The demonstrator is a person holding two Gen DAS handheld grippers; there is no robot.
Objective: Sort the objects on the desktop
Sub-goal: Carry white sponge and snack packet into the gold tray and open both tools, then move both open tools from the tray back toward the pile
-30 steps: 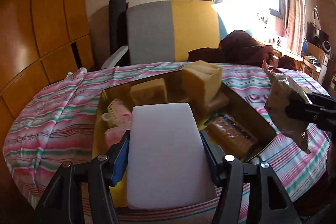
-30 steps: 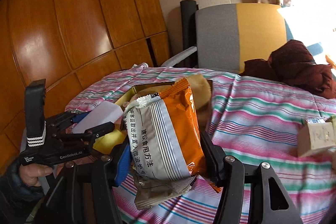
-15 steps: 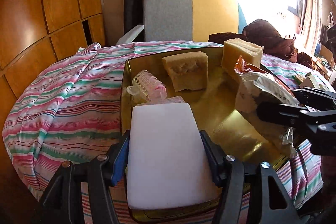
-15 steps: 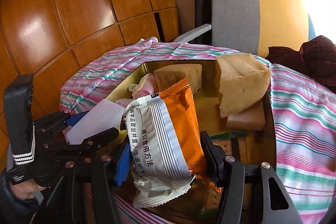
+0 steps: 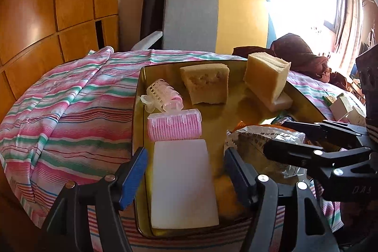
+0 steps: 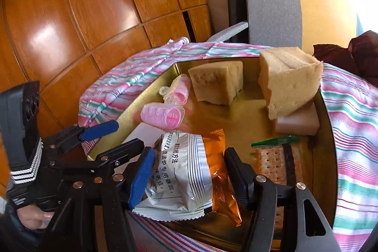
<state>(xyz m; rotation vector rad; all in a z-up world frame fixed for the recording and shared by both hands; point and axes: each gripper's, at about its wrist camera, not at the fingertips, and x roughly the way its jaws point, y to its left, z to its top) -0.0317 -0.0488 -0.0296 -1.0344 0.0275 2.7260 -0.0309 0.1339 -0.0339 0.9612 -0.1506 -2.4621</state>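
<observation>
1. Tray [image 5: 304,98], gold, holds two pink rollers [image 5: 174,125], two sponge blocks [image 5: 205,83] and crackers [image 6: 271,163].
2. We see the white block [image 5: 183,183] lying in the near left corner, long axis near-to-far, between the parted left gripper [image 5: 185,169] fingers.
3. Right gripper [image 6: 189,171] also stands apart; the snack packet [image 6: 186,171] seems released, lengthwise between its fingers.

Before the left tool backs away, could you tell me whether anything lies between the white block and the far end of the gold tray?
Yes: a pink hair roller lies crosswise, right against the far edge of the white rectangular block, inside the gold metal tray.
</observation>
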